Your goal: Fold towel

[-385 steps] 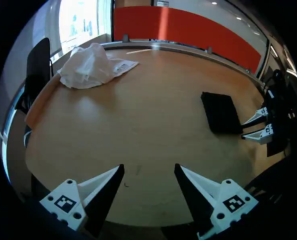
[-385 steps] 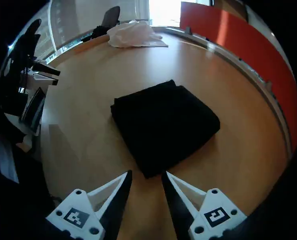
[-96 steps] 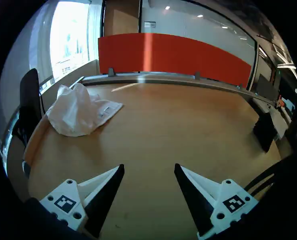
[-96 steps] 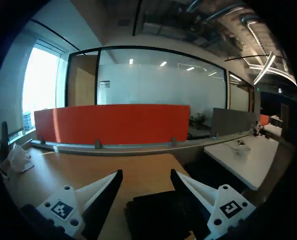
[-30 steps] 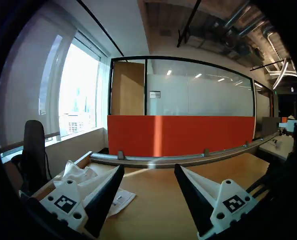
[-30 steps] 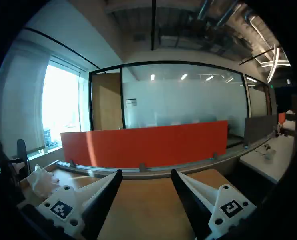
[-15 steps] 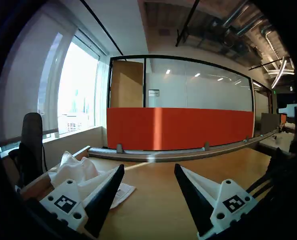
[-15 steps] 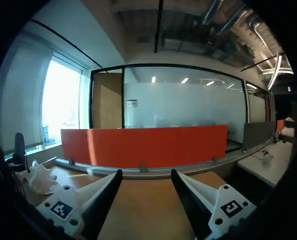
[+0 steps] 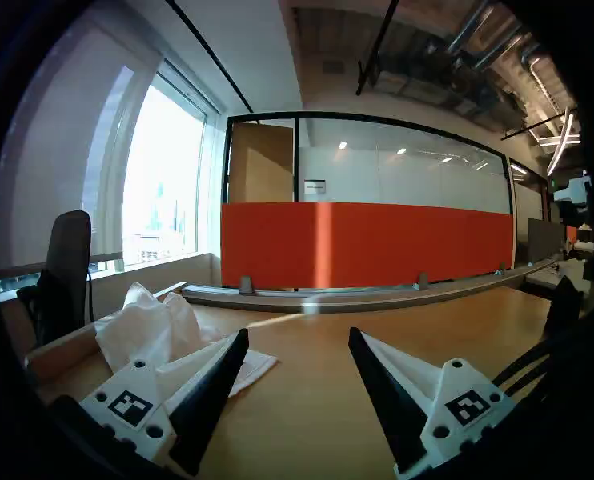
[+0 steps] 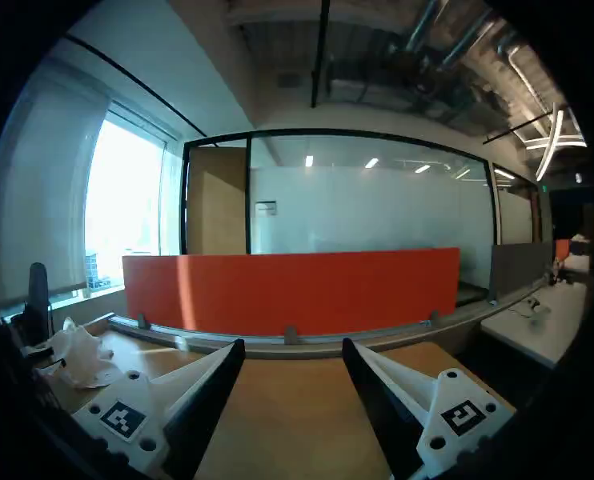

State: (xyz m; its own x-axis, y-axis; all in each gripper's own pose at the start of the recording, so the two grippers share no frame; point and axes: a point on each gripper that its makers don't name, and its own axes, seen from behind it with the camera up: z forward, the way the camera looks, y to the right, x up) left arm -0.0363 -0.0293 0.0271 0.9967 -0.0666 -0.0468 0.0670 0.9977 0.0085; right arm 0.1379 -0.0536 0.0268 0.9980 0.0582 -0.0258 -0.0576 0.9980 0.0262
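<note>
Now both cams aim level across the table (image 9: 329,384), tilted up vs. the downward aim 3 s ago. Fingers of left gripper (image 9: 297,331) and right gripper (image 10: 291,342) are spread, holding nothing. The black towel, seen folded earlier, prob. lies below the right view. A white heap (image 9: 149,332) sits far left. Judgement: fold done, grippers withdrawn.

Cloth pile (image 9: 154,330) on table (image 9: 301,392) at left, partition (image 9: 361,244) behind.
</note>
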